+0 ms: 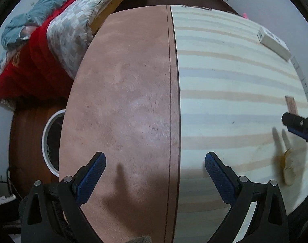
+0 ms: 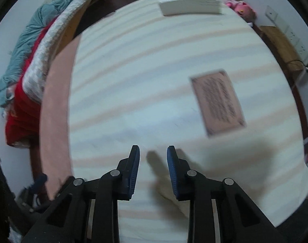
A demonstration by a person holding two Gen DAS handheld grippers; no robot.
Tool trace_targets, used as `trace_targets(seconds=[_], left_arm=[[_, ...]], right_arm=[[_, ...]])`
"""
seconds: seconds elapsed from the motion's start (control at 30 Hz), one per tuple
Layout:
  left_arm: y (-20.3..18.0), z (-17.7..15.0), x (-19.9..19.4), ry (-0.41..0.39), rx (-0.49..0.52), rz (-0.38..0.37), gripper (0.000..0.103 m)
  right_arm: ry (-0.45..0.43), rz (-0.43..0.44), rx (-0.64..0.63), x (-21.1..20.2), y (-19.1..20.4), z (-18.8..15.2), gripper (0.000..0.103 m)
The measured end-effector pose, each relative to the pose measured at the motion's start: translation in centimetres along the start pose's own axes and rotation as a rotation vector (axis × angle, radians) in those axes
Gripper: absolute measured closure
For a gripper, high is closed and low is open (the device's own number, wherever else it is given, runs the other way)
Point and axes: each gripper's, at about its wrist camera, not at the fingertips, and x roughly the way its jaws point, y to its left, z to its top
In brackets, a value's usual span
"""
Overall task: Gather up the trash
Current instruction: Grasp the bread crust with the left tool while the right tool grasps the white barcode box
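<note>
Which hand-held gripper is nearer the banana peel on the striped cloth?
Right. The right hand-held gripper hovers just above the banana peel, casting its shadow beside it. The left hand-held gripper sits well off to the peel's left, over the pink mat.

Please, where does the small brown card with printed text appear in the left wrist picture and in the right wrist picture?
Left wrist view: the brown card lies at the far right edge on the striped cloth, just above the tip of the right gripper.
Right wrist view: the card lies right of centre on the cloth, ahead of the fingers; blurred.
Shared landmark: the white box at the far end of the cloth.
</note>
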Motion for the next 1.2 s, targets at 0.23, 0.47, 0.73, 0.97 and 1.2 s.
trace_targets(seconds=[0.23,0.47,0.73,0.97,1.2], left_arm=[[-8.0,-0.8,-2.1,0.035,0.098,-0.294,0.003],[-17.5,-2.6,-0.5,0.054,0.291,-0.33,0.035],[-18.2,-3.3,-0.8,-0.039,0.291,-0.262,0.087],[-15.4,-0.4,-2.3,-0.137,0.244,-0.177,0.09],[-12.1,6.0,-2.6,-0.224,0.143,-0.101,0.09]], right_arm=[[-0.019,-0.096,0.054,-3.4,-4.4,1.1,0.035],[-0.022,-0.159,0.159,-5.5,-12.4,-1.8,0.035],[-0.042,-0.15,0.174,-6.3,-15.2,-3.8,0.035],[-0.047,-0.09,0.146,-6.6,-13.7,-3.2,0.035],[-0.049,-0.066,-0.053,-7.2,-8.7,3.7,0.024]])
